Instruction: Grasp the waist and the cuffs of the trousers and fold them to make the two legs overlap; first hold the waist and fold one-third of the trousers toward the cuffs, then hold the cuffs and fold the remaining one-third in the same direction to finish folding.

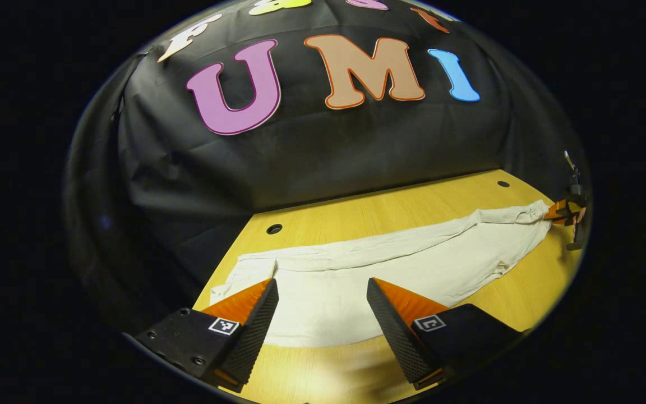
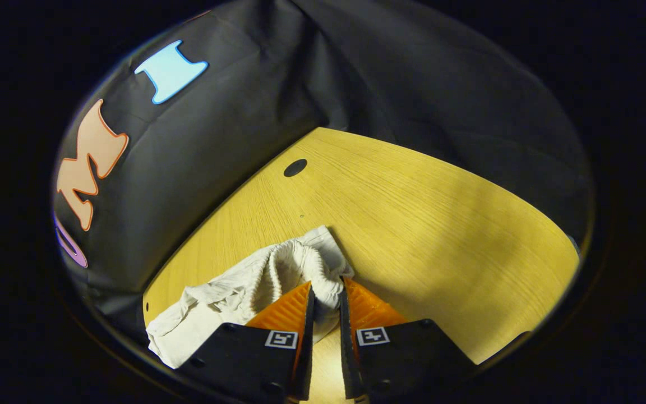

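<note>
Trousers [image 1: 390,264] laid out long on the table [image 1: 368,216], one end pinched, the other not yet taken.

Cream trousers lie flat along the table, nearer its front edge than the grommet hole [image 1: 274,229] at the back. Right tongs [image 2: 326,297] are clenched on a bunched, gathered end of the cloth, which looks like the elastic waist [image 2: 300,261]; the same tongs appear far off in the left gripper view, gripping that end. Left tongs [image 1: 322,297] are released, fingers spread wide over the opposite end, just above the fabric and not touching it as far as I can tell. Judgement: one end is anchored so the cloth stays taut while the left tongs settle on their end for the leg-over-leg fold.
</note>
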A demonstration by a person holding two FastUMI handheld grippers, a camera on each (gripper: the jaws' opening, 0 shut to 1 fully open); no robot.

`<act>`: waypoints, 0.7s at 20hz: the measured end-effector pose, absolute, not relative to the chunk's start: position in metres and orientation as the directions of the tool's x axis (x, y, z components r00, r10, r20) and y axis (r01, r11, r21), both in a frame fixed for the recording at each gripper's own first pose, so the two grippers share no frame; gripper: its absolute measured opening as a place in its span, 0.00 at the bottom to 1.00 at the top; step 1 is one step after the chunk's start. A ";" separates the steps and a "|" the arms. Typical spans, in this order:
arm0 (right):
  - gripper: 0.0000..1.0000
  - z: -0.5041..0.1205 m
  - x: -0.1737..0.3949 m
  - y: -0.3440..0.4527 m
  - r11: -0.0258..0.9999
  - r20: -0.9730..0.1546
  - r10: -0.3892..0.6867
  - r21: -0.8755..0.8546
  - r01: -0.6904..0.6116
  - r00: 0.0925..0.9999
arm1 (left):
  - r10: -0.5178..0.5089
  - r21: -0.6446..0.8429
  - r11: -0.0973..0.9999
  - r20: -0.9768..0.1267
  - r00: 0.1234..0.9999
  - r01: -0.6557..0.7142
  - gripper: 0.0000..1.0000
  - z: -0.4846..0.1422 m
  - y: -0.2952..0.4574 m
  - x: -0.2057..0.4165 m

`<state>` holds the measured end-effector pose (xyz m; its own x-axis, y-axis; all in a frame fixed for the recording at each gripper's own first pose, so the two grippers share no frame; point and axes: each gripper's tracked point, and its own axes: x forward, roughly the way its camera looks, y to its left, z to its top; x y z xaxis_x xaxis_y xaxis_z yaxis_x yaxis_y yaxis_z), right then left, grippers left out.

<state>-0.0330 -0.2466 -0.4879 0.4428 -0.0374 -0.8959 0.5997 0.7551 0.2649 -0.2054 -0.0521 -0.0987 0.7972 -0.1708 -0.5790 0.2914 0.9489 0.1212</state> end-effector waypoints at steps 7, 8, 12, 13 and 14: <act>0.24 -0.455 -0.027 -0.264 0.751 -0.868 -0.037 0.303 0.587 0.495 | -0.147 0.108 0.963 -0.557 0.817 0.247 0.96 -0.085 -0.051 -0.218; 0.24 -0.447 -0.024 -0.266 0.753 -0.857 -0.037 0.314 0.578 0.515 | -0.145 0.105 0.965 -0.556 0.819 0.242 0.96 -0.086 -0.049 -0.221; 0.24 -0.409 -0.007 -0.265 0.757 -0.806 -0.023 0.372 0.537 0.591 | -0.160 0.084 0.965 -0.556 0.816 0.247 0.96 -0.086 -0.043 -0.211; 0.24 -0.404 -0.003 -0.260 0.763 -0.793 -0.013 0.386 0.519 0.609 | -0.161 0.084 0.965 -0.555 0.816 0.248 0.96 -0.086 -0.039 -0.207; 0.24 -0.398 0.003 -0.254 0.770 -0.780 -0.005 0.396 0.500 0.625 | -0.163 0.081 0.966 -0.553 0.817 0.247 0.96 -0.086 -0.036 -0.203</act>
<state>0.0032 -0.2543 -0.3984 0.6255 -0.0053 -0.7802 0.5005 0.7699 0.3960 -0.2027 -0.0364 -0.0861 0.8169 -0.1631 -0.5532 0.2474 0.9656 0.0807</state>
